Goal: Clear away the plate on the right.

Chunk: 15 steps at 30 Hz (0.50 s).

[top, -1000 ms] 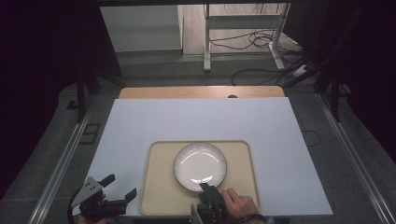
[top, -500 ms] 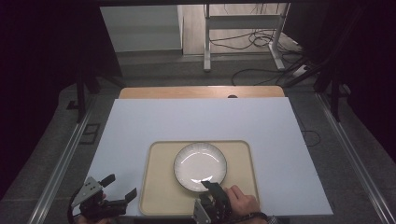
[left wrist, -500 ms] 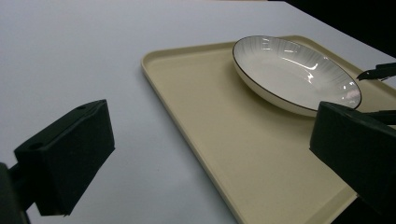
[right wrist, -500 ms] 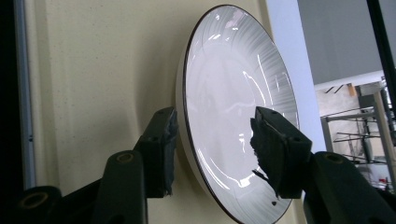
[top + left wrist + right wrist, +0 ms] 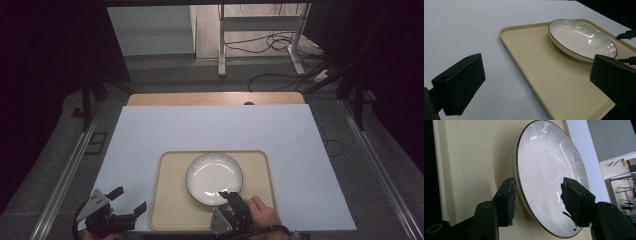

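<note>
The jaws of the right gripper (image 5: 537,202) have just been opened around the rim of the plate (image 5: 214,178), which is left on the tray (image 5: 170,200), so it seems let go, while the left gripper (image 5: 117,207) is held open nearby

We see a white sheet (image 5: 220,130) covering most of a wooden table (image 5: 215,98), whose bare far edge shows beyond it. Past the table lies a grey floor (image 5: 200,75) with black cables (image 5: 270,47) trailing around a metal desk frame (image 5: 260,30). Metal rails (image 5: 60,185) flank the table.
</note>
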Each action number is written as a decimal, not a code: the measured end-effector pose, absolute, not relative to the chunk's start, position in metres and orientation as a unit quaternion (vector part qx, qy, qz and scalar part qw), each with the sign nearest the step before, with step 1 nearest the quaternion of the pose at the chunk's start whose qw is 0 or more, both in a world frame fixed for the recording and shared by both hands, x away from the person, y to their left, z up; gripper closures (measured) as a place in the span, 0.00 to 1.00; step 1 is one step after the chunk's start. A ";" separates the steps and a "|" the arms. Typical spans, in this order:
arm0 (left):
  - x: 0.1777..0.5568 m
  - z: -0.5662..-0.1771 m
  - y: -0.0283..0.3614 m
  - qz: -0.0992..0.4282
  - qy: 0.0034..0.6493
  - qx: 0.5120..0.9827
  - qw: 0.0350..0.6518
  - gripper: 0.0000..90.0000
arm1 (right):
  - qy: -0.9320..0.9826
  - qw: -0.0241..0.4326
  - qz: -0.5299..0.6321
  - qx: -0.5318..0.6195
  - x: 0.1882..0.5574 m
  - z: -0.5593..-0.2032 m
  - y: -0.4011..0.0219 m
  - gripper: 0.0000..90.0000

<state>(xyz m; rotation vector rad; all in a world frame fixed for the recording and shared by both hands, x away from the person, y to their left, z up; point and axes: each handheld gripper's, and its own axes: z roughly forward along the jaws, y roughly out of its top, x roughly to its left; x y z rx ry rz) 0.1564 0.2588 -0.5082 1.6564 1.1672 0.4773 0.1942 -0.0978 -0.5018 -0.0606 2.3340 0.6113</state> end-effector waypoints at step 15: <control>0.157 -0.508 0.259 0.196 0.484 0.687 0.505 0.00 | 0.907 0.318 0.276 0.019 0.201 -0.494 -0.109 0.46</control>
